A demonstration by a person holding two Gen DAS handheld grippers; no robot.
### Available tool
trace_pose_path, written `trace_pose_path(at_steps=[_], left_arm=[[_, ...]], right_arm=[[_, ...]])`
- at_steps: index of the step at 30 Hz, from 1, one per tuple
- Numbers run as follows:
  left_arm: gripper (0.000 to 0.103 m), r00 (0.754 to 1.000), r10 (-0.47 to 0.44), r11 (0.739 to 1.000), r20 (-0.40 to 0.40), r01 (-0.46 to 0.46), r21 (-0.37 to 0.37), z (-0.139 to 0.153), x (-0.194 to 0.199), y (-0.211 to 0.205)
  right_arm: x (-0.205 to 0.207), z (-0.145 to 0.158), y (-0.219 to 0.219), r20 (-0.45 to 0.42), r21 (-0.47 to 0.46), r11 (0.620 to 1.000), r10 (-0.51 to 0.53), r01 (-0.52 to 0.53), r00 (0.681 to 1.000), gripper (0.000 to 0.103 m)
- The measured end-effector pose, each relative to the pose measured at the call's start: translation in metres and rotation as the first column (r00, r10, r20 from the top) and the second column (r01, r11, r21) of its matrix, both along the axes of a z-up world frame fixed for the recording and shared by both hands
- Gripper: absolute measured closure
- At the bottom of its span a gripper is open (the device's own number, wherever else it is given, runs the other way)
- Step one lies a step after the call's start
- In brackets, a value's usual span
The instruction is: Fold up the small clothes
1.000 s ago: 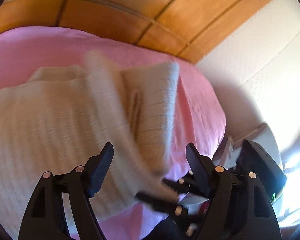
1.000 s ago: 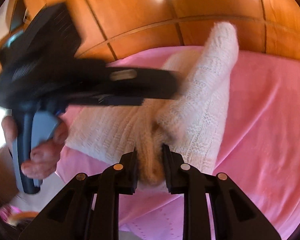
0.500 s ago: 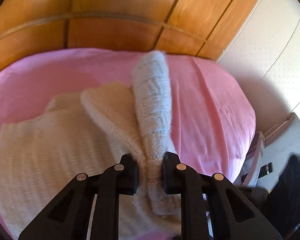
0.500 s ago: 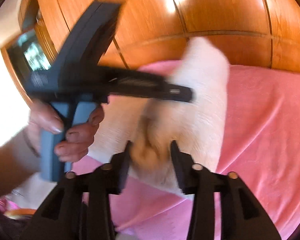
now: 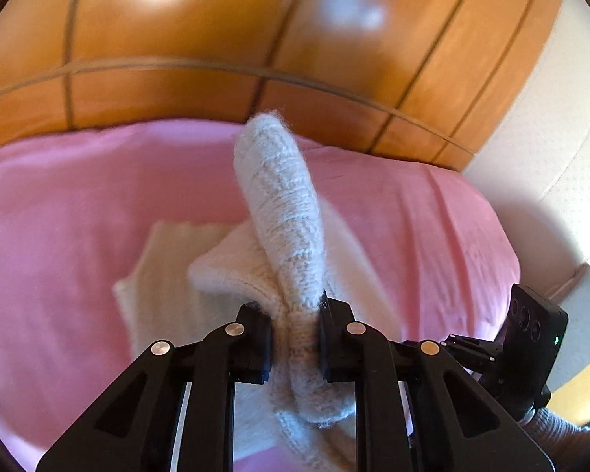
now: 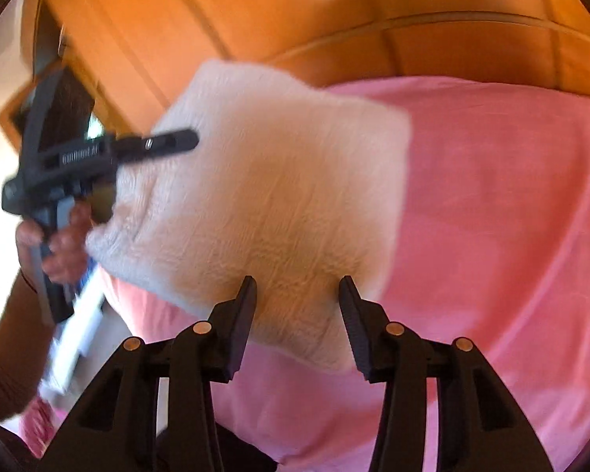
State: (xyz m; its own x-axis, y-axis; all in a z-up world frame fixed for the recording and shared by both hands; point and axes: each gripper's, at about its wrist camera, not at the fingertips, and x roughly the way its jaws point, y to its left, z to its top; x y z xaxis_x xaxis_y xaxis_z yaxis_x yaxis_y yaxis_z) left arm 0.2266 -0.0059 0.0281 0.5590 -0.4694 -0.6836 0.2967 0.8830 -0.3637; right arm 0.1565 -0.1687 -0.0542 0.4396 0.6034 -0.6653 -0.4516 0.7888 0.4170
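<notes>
The left gripper (image 5: 295, 338) clenched a bunched fold of the cream knitted sweater (image 5: 283, 216) above the pink bed (image 5: 59, 216); the right gripper (image 6: 297, 314) gaped, empty. Soft, light, floppy knit, best pinched at edges.

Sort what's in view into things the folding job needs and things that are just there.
Job:
sweater, cream knit, pinched at a fold
left gripper, shut on the sweater
right gripper, open over the sweater
pink sheet, the surface it is folded on

Just there:
wooden headboard
white wall
</notes>
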Motion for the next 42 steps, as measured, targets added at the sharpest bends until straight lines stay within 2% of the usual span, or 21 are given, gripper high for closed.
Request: trace_pose_path(at_steps=[3,7,9,11,12,15,18,20,21,22,23,25,27,28,30,33,39,42], left_arm=[[0.087,0.997,0.064,0.998,-0.035,-0.063,0.006,-0.022,-0.010,0.026],[0.084,0.984,0.144,0.986,-0.104,-0.133,0.101,-0.069,-0.004,0.046],[0.077,0.975,0.185,0.982,-0.121,-0.178,0.070,-0.086,-0.005,0.053],[0.055,0.966,0.228,0.973,-0.118,-0.222,0.060,-0.087,-0.005,0.061],[0.052,0.959,0.257,0.966,-0.120,-0.253,0.045,-0.085,-0.005,0.066],[0.051,0.952,0.287,0.958,-0.105,-0.287,0.011,-0.075,-0.006,0.072],[0.051,0.951,0.287,0.957,-0.117,-0.288,0.008,-0.068,-0.009,0.072],[0.051,0.953,0.290,0.957,-0.089,-0.290,0.012,-0.063,-0.014,0.073],[0.049,0.956,0.285,0.959,-0.075,-0.284,0.015,-0.061,-0.018,0.070],[0.041,0.960,0.274,0.962,-0.063,-0.273,0.022,-0.059,-0.021,0.067],[0.039,0.959,0.276,0.961,-0.058,-0.274,0.033,-0.060,-0.024,0.065],[0.039,0.957,0.284,0.955,-0.055,-0.277,0.110,-0.069,-0.026,0.057],[0.038,0.947,0.316,0.933,-0.057,-0.299,0.199,-0.082,-0.021,0.051],[0.038,0.944,0.324,0.929,-0.064,-0.304,0.209,-0.088,-0.017,0.051],[0.038,0.931,0.358,0.916,-0.065,-0.337,0.219,-0.098,-0.008,0.053],[0.038,0.918,0.392,0.904,-0.062,-0.372,0.212,-0.099,-0.003,0.054],[0.038,0.920,0.391,0.889,0.019,-0.382,0.252,-0.078,-0.020,0.044],[0.038,0.919,0.394,0.889,0.027,-0.389,0.242,-0.072,-0.026,0.044]], right_arm=[[-0.008,-0.009,0.031,0.005,-0.085,0.994,0.066,-0.065,0.998,0.060],[-0.007,-0.024,0.064,0.012,-0.167,0.981,0.102,-0.099,0.995,0.058],[-0.009,-0.027,0.073,0.028,-0.210,0.972,0.112,-0.104,0.993,0.056],[-0.008,-0.023,0.072,0.034,-0.231,0.966,0.127,-0.115,0.991,0.052],[-0.009,-0.020,0.071,0.030,-0.231,0.964,0.143,-0.132,0.989,0.052],[-0.019,0.005,0.066,0.046,-0.192,0.970,0.161,-0.150,0.986,0.053],[-0.007,0.029,0.056,0.095,-0.158,0.982,0.122,-0.106,0.988,0.053],[0.011,0.037,0.056,0.128,-0.163,0.985,0.083,-0.062,0.988,0.053],[0.021,0.035,0.059,0.130,-0.176,0.984,0.065,-0.042,0.989,0.053],[0.034,0.032,0.065,0.134,-0.188,0.982,0.050,-0.024,0.990,0.054],[0.041,0.030,0.069,0.139,-0.200,0.980,0.038,-0.009,0.990,0.054],[0.055,0.017,0.079,0.155,-0.262,0.965,0.013,0.029,0.988,0.054],[0.069,0.003,0.093,0.135,-0.297,0.954,0.005,0.036,0.991,0.052],[0.074,-0.006,0.101,0.138,-0.325,0.945,0.000,0.046,0.990,0.050],[0.078,-0.019,0.116,0.200,-0.376,0.923,-0.006,0.083,0.980,0.049],[0.079,-0.022,0.119,0.230,-0.379,0.918,-0.030,0.117,0.973,0.048],[0.070,-0.012,0.103,0.213,-0.324,0.940,-0.036,0.105,0.976,0.046],[0.066,-0.005,0.096,0.195,-0.295,0.951,-0.035,0.092,0.980,0.038]])
